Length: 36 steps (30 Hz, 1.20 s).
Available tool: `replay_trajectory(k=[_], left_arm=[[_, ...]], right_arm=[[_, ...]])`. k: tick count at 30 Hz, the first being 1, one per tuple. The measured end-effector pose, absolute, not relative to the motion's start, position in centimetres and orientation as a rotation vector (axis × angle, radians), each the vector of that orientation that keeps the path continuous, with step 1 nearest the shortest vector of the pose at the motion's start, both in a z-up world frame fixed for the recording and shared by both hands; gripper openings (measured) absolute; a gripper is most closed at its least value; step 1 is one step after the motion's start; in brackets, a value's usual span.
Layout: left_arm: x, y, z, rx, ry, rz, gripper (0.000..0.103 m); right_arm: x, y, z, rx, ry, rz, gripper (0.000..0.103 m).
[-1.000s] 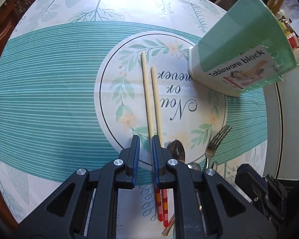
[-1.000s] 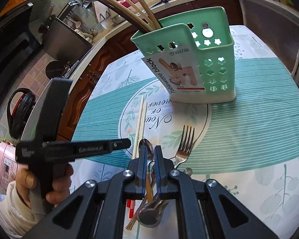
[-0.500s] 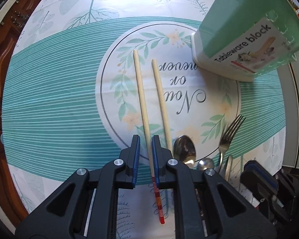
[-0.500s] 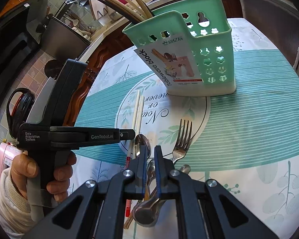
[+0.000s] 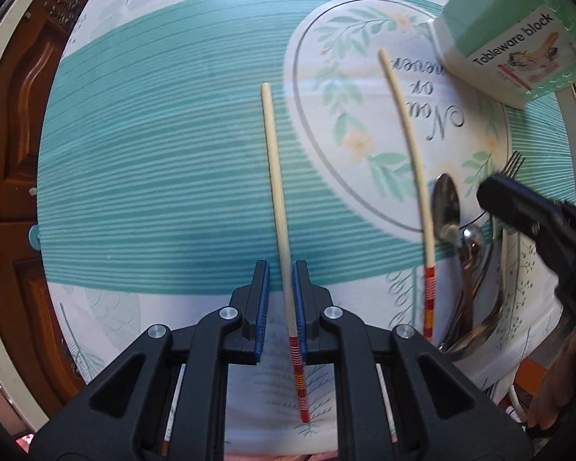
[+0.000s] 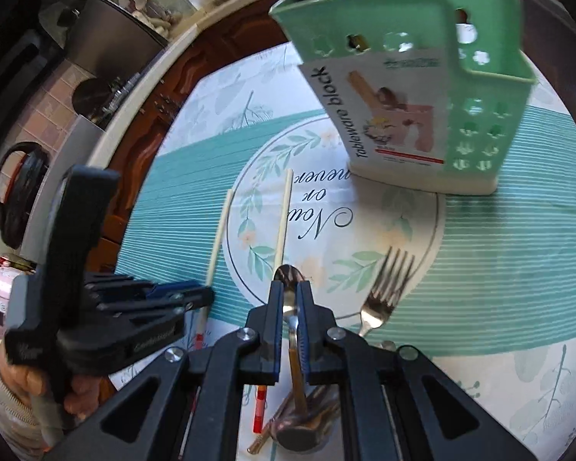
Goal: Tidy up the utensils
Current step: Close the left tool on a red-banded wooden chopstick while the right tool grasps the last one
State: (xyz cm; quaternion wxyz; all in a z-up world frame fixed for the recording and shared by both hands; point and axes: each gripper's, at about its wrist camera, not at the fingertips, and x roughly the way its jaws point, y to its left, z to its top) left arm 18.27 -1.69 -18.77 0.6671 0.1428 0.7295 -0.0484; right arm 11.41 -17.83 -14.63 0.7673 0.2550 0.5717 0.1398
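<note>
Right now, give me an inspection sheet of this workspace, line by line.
Surface: round table under a teal-striped floral cloth.
Job's things: green caddy upright; one chopstick in the left gripper, the other lying apart; spoon in the right gripper; fork flat on the cloth; more cutlery piled at the near edge.
Clutter: nothing seen on the table.
Grippers: left gripper shut on chopstick; right gripper shut on spoon.
Cables: nothing seen.
Surroundings: wooden cabinets, kitchen counter with cookware.
</note>
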Motion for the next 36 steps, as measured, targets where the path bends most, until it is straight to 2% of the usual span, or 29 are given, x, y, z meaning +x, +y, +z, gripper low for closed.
replay_trajectory(k=[5, 7, 8, 16, 22, 23, 24, 25, 31, 36], left_arm=[[17.3, 0.4, -18.4, 0.316, 1.654, -0.116, 0.010], [16.9, 1.1, -18.3, 0.322, 1.656, -0.117, 0.010], [16.6, 1.4, -18.3, 0.323, 1.658, -0.118, 0.010], [15.9, 2.5, -18.0, 0.333, 1.658, -0.140, 0.010], [14.7, 0.8, -18.1, 0.360, 1.649, -0.156, 0.009], [14.5, 0.9, -18.1, 0.361, 1.645, -0.158, 0.008], [14.2, 1.6, -18.4, 0.359, 1.641, -0.159, 0.004], [14.1, 1.9, -18.3, 0.355, 1.635, -0.161, 0.004], [13.4, 3.2, -17.4, 0.248, 1.532, -0.150, 0.003], [12.2, 3.5, -15.5, 0.190, 1.396, -0.154, 0.003]], right_arm=[[14.4, -16.1, -15.3, 0.538, 1.325, 0.301, 0.009], [15.3, -15.5, -15.3, 0.520, 1.345, 0.283, 0.023], [15.8, -15.2, -15.2, 0.512, 1.355, 0.279, 0.024], [18.2, -12.4, -16.9, 0.380, 1.508, 0.217, 0.024], [18.0, -9.7, -16.8, 0.177, 1.543, 0.165, 0.022], [17.9, -9.3, -16.8, 0.142, 1.544, 0.156, 0.020], [17.9, -9.3, -16.7, 0.127, 1.546, 0.144, 0.013], [18.0, -9.3, -16.7, 0.138, 1.551, 0.152, 0.007], [17.9, -11.3, -17.1, 0.341, 1.536, 0.230, 0.005], [15.7, -13.4, -14.9, 0.488, 1.379, 0.299, 0.005]])
